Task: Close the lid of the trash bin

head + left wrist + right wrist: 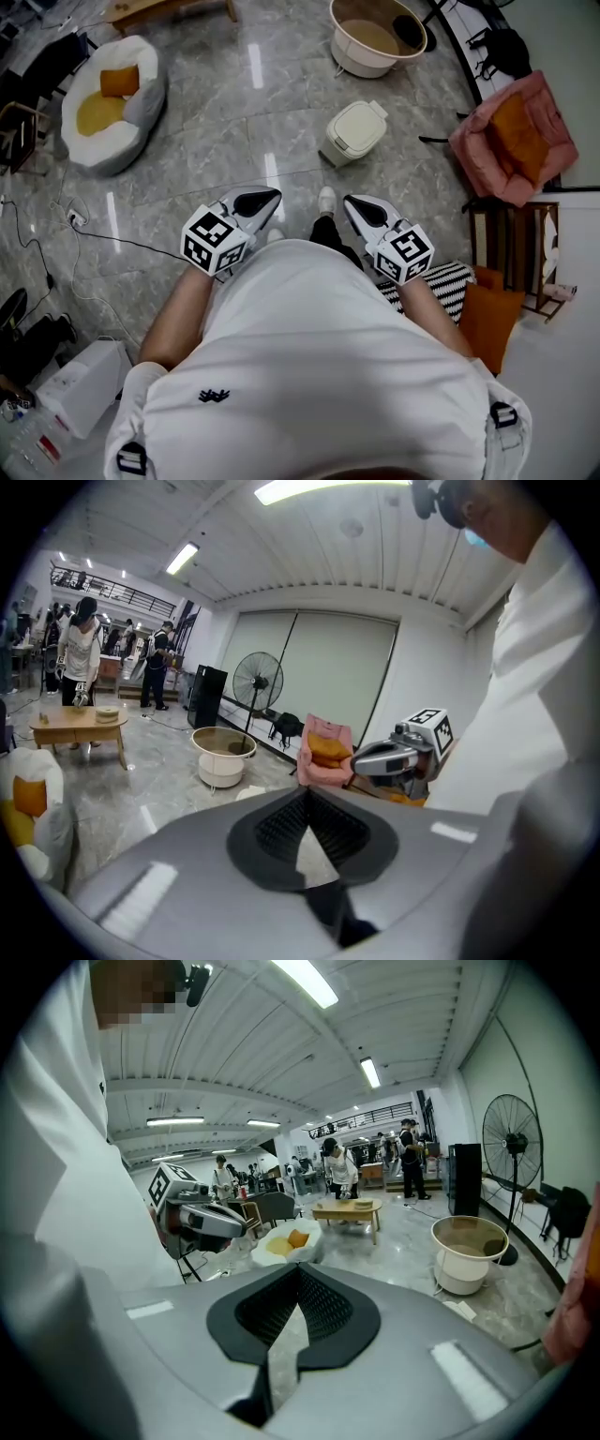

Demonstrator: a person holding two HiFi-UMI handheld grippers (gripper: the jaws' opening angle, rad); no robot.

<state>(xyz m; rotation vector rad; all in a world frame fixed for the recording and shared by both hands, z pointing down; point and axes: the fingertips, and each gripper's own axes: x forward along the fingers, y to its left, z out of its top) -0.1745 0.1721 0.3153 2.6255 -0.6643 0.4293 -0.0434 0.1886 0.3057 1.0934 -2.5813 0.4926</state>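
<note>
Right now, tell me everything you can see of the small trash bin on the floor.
The trash bin is small, cream-white, plastic-looking, boxy with rounded corners. Its lid appears down, a tab at its far edge. It stands on the glossy grey floor ahead of the person's shoe; nothing touches it.

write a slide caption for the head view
Person holds left gripper and right gripper shut, cream trash bin on the floor ahead.

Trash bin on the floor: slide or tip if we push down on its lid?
The trash bin looks small and plastic, so it is probably light. It stands on a glossy floor, so a sideways push would likely make it slide. Its squat shape suggests tipping is less likely.
</note>
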